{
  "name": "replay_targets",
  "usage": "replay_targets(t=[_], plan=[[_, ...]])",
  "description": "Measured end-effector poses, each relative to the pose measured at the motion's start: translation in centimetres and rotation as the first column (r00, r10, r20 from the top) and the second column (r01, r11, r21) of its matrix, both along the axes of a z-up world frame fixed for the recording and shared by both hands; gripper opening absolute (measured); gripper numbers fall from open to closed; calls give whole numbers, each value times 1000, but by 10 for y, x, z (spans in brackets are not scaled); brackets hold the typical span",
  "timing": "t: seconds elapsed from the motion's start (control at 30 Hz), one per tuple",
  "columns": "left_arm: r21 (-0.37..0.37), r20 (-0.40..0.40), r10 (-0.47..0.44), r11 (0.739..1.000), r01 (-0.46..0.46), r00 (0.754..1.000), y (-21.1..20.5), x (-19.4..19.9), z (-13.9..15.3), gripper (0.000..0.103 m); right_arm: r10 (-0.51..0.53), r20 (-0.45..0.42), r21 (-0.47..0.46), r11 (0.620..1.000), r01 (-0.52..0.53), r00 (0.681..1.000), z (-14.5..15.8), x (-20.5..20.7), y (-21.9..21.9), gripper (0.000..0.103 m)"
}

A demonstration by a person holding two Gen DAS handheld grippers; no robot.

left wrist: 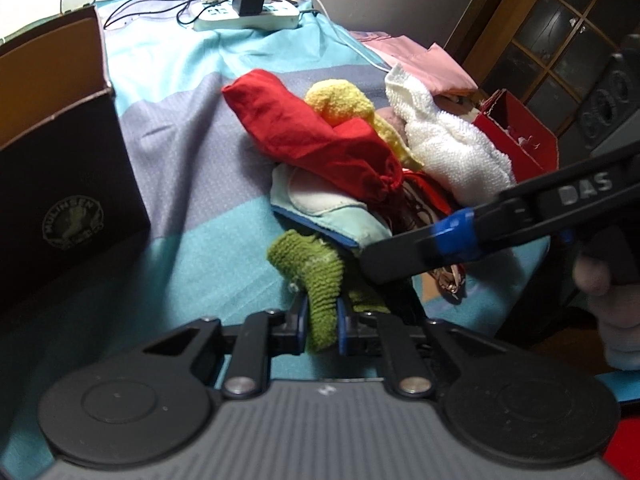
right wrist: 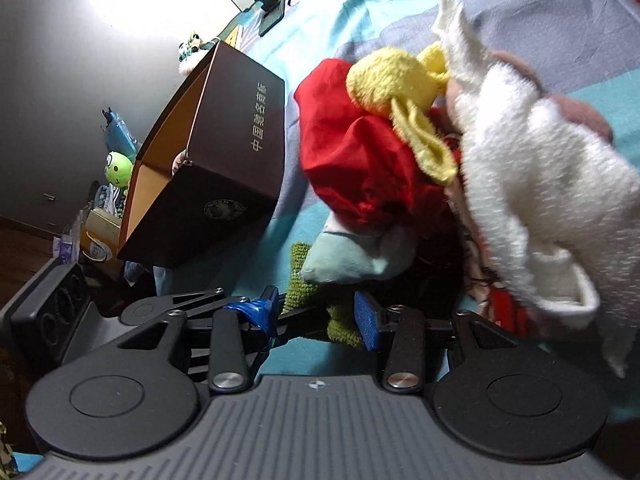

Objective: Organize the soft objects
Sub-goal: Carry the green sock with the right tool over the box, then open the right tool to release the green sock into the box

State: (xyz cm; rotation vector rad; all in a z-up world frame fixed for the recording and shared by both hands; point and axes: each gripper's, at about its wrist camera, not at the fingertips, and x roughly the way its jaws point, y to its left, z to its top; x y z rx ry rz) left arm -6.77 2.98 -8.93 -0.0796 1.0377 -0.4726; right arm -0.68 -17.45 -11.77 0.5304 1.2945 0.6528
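Two tongs work at one pile of soft things on the striped bed sheet. The step in hand looks like picking up the green knit piece at the near edge of the pile. The left tongs are pinched shut on it. The right tongs point down at the same green piece, jaws narrow, but I cannot tell if they grip it. Next, I think, lift it clear and carry it left to the open brown box.
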Motion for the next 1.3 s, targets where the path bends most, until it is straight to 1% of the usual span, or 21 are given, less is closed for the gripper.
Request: replay_targets(t=[0.1, 0.27, 0.37, 0.43, 0.57, 0.7, 0.8, 0.87, 0.97, 1.03, 1.2, 1.3], plan=[[-16, 16, 3, 1000, -2, 1000, 9, -5, 7, 10, 18, -12, 10, 1000, -18, 1000, -1, 1, 11, 27], [-43, 49, 37, 998, -35, 998, 34, -16, 24, 9, 53, 0, 60, 997, -53, 999, 9, 3, 36, 24], [-58, 86, 63, 997, -58, 994, 52, -24, 42, 9, 82, 23, 106, 991, -84, 996, 19, 5, 55, 24], [-63, 121, 79, 995, -71, 990, 66, -28, 56, 9, 101, 57, 134, 985, -108, 993, 31, 7, 69, 24], [-61, 215, 121, 992, -110, 969, 96, -34, 88, 9, 140, 149, 175, 971, -165, 979, 62, 18, 106, 24], [-42, 313, 164, 986, -159, 935, 131, -32, 116, 9, 174, 251, 190, 956, -224, 952, 88, 35, 150, 24], [-13, 356, 198, 978, -207, 913, 158, -24, 128, 9, 189, 299, 190, 949, -252, 935, 97, 48, 186, 24], [6, 368, 223, 970, -242, 903, 178, -15, 131, 9, 196, 309, 188, 947, -262, 931, 98, 55, 210, 24], [23, 359, 260, 958, -287, 896, 207, -1, 128, 9, 211, 311, 175, 946, -273, 927, 93, 68, 244, 24], [40, 342, 280, 949, -311, 897, 228, 7, 121, 9, 221, 290, 163, 947, -276, 931, 87, 76, 265, 24], [109, 249, 318, 929, -353, 915, 265, 30, 91, 9, 246, 211, 116, 955, -274, 946, 60, 88, 307, 24], [146, 193, 338, 919, -367, 921, 276, 39, 74, 9, 261, 161, 95, 956, -278, 952, 44, 90, 325, 24]])
